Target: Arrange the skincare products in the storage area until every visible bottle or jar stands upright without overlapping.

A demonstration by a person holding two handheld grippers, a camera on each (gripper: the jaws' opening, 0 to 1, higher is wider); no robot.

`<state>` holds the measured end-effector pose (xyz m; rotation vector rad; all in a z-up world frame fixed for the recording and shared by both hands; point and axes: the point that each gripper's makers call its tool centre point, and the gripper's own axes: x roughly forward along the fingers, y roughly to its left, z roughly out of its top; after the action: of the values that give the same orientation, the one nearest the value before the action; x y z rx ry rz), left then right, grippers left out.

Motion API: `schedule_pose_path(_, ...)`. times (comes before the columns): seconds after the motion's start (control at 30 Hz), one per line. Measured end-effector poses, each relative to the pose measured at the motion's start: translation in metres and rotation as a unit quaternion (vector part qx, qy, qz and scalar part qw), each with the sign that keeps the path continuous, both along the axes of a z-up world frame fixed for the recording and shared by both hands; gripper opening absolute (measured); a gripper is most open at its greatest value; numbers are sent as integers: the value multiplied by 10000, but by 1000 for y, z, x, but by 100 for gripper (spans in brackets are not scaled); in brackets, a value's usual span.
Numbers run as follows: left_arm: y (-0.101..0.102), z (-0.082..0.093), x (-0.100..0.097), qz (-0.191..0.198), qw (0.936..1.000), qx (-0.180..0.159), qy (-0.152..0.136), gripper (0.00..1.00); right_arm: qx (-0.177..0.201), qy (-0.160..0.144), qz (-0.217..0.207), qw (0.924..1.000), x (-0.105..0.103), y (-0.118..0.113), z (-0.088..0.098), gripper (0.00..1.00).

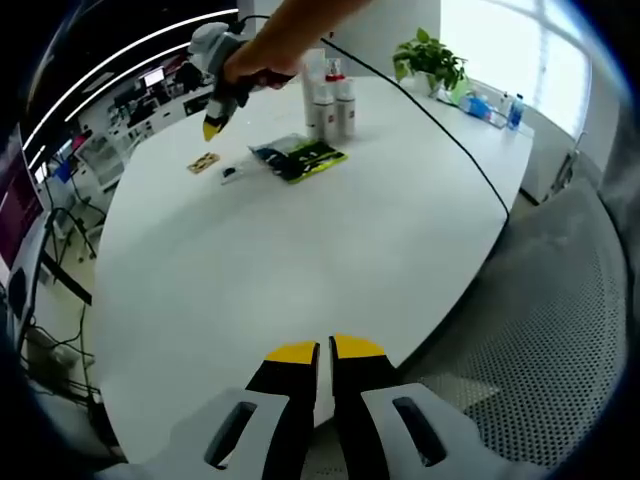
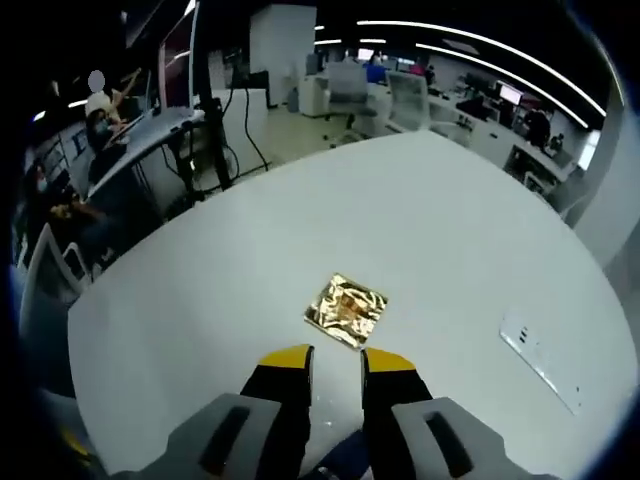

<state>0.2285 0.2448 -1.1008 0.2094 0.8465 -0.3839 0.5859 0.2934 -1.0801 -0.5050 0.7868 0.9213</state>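
Three white skincare bottles [image 1: 331,100] with red caps stand upright close together at the far side of the white table [image 1: 300,260]. A green and black packet [image 1: 300,158] lies flat in front of them. A gold foil sachet [image 2: 346,310] lies flat just ahead of my right gripper [image 2: 337,360], whose jaws stand a little apart with nothing between them. A person's hand holds that right gripper [image 1: 214,120] above the sachet [image 1: 203,163]. My left gripper [image 1: 325,350] hovers at the near table edge, its jaws almost touching and empty.
A black cable [image 1: 440,130] crosses the table on the right. A potted plant [image 1: 430,58] and blue bottles [image 1: 495,106] stand at the far corner. A flat white sachet [image 2: 540,358] lies to the right of the gold one. Desks, chairs and people fill the room behind.
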Motion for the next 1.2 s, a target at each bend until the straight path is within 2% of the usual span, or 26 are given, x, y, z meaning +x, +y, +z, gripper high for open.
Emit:
schedule_pose_path(0.23,0,0,0,2,10000,0,-2,0,-162,112,230,9995,4,15,-5,16)
schedule_pose_path(0.33,0,1,1,11,10000,-10,-38,0,-325,262,340,9985,2,21,-10,19)
schedule_pose_path(0.43,-1,1,0,3,10000,-16,-26,0,-284,334,309,9986,7,29,-10,21)
schedule_pose_path(0.5,-1,1,0,-8,10000,-17,-39,0,-134,635,38,9979,9,35,-13,27)
schedule_pose_path(0.53,-1,1,0,-5,10000,-30,-38,0,-105,868,-166,9960,10,35,-18,30)
schedule_pose_path(0.6,-2,1,0,-14,10000,-30,-38,0,3,1149,-540,9919,16,34,-25,37)
schedule_pose_path(0.67,-2,1,0,-23,10000,-32,-29,0,-18,1301,-706,9890,18,33,-32,46)
schedule_pose_path(0.9,-3,-1,-2,-61,10000,-50,42,0,-243,1241,-819,9886,29,34,-49,54)
schedule_pose_path(1.0,-3,-2,-2,-67,10000,-33,57,0,-347,1222,-861,9881,36,35,-55,55)
schedule_pose_path(1.07,-2,-3,-3,-70,9999,-7,81,0,-529,1025,-757,9904,40,35,-58,55)
schedule_pose_path(1.1,-1,-4,-3,-48,9999,0,92,0,-696,1042,-685,9898,39,34,-63,55)
schedule_pose_path(1.2,1,-4,-3,-12,9999,2,103,0,-716,988,-738,9898,40,37,-65,54)
